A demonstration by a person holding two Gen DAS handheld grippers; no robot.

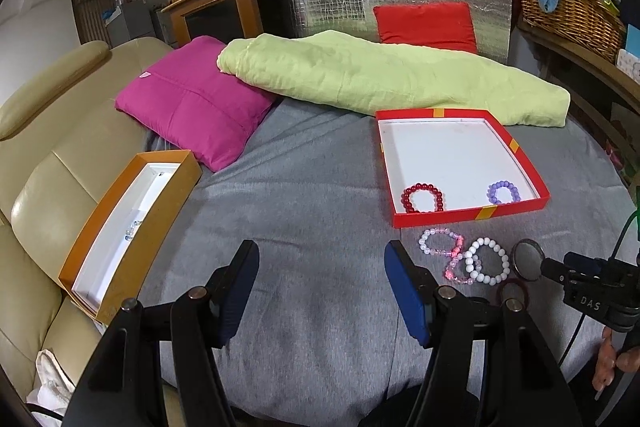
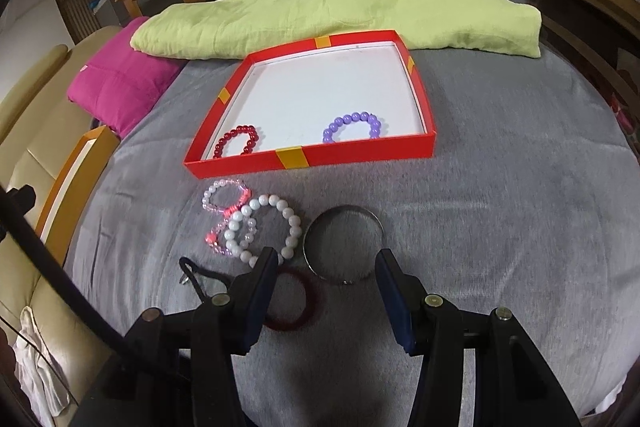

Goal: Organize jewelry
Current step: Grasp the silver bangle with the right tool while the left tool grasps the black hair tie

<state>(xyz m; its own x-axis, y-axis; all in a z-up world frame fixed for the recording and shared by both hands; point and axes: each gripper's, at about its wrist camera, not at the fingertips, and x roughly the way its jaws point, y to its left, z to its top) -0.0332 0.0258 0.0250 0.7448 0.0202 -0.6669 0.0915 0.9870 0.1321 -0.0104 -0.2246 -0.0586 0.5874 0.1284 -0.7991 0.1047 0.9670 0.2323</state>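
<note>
1. Hovering above the grey bed cover (image 1: 312,195), the left tool (image 1: 320,287) has its jaws standing wide apart with nothing between them — only bare cloth shows under its blue pads.
2. The right tool (image 2: 326,291) also stands with jaws parted and grips nothing; below its gap lie part of the metal bangle (image 2: 344,245) and the dark red hair tie (image 2: 308,307), the latter partly hidden by its left finger.
3. A red box lid (image 2: 352,155) with a white inside sits on the cover, just in front of the rolled green blanket (image 2: 320,19).
4. Inside the lid, along its near wall, lie a dark red bead bracelet (image 2: 238,145) at the left and a purple bead bracelet (image 2: 354,127) at the right, well apart.
5. Outside, just beside the lid's near wall, a pink bracelet (image 2: 224,197) and a white bead bracelet (image 2: 264,231) overlap; a second pinkish strand lies under the white one.
6. A black cord piece (image 2: 196,273) lies left of the hair tie.
7. An orange box (image 1: 132,227) with a white lining sits at the left edge of the bed, beside a beige sofa (image 1: 52,155) — something small and beaded rests in it, too small to tell.
8. A magenta cushion (image 1: 192,107) lies behind the orange box.
</note>
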